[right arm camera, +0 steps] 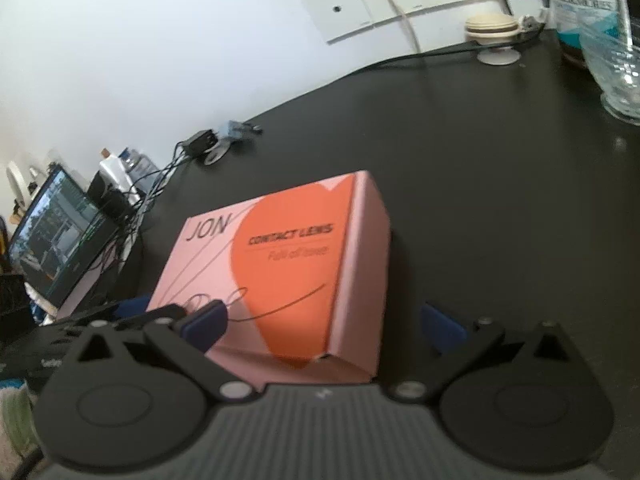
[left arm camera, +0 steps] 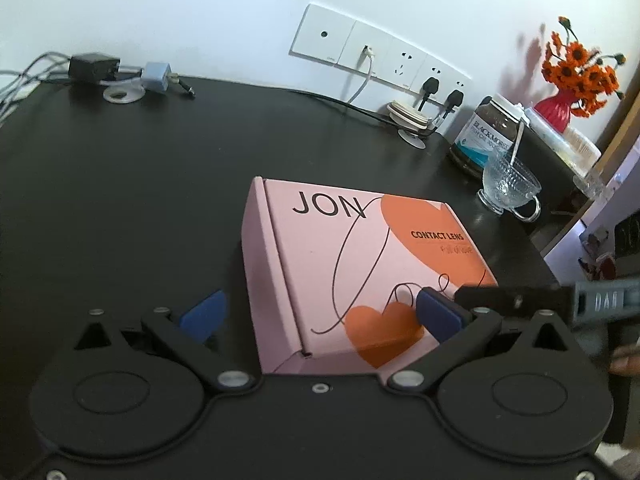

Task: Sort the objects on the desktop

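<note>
We have both grippers, left (left arm camera: 320, 316) and right (right arm camera: 324, 320), with jaws wide around the box (left arm camera: 360, 264) on the surface (left arm camera: 120, 200). Closing unevenly may tilt it, we think.

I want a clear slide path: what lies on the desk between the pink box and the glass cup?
Nothing: between the pink box and the glass cup, the left wrist view shows only bare dark desk.
</note>
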Motion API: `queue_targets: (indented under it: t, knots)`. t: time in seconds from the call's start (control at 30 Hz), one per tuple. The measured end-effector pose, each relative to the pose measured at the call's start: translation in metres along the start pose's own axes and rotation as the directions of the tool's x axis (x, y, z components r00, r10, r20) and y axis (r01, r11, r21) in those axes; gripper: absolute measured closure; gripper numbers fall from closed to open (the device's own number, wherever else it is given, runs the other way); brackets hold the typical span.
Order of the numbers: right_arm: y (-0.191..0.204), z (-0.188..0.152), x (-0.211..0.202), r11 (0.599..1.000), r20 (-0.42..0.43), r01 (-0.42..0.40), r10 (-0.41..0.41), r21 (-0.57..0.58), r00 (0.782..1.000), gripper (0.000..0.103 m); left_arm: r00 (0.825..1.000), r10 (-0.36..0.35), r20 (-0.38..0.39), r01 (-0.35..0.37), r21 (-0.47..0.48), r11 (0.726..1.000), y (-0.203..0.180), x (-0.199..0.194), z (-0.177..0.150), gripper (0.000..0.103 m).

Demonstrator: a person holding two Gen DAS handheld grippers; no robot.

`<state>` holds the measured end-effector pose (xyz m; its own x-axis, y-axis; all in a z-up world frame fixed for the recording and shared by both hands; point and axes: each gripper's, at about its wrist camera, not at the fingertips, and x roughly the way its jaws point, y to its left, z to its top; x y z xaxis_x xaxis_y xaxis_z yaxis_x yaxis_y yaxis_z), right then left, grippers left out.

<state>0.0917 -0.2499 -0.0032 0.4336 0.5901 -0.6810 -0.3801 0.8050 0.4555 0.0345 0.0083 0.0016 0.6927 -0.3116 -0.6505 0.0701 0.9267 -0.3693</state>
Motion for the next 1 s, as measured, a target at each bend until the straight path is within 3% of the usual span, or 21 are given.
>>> queue_targets:
  t: [0.13,0.23,0.53,0.7,0.87,1.0]
  knots:
    - [0.016,-0.002,0.006,0.995,-0.011,-0.016,0.015,-0.097,1.0,0.001,0.999,-0.021,-0.026,0.018,-0.089,0.996,0.008,0.009,0.005,0.0]
    - [0.018,0.001,0.009,0.995,-0.004,-0.008,0.008,-0.098,1.0,0.001,0.998,-0.045,-0.049,0.038,-0.141,0.989,0.013,0.016,0.008,0.0]
    - [0.017,0.011,0.01,0.983,-0.04,-0.037,0.03,-0.18,0.999,0.001,0.997,-0.039,-0.061,0.031,-0.129,0.991,0.01,0.03,0.024,0.0]
    - [0.032,0.004,-0.002,0.938,-0.071,-0.043,0.02,-0.343,0.997,0.001,0.997,-0.047,-0.068,0.036,-0.148,0.988,0.011,0.032,0.024,0.0]
    - [0.047,-0.007,0.002,0.87,-0.089,0.009,-0.061,-0.492,0.994,0.001,0.997,-0.041,-0.069,0.03,-0.155,0.987,0.011,0.034,0.027,0.0]
    - [0.053,-0.006,0.014,0.859,-0.083,0.058,-0.115,-0.508,0.99,0.001,0.998,-0.018,-0.063,0.007,-0.164,0.986,0.011,0.038,0.033,0.0]
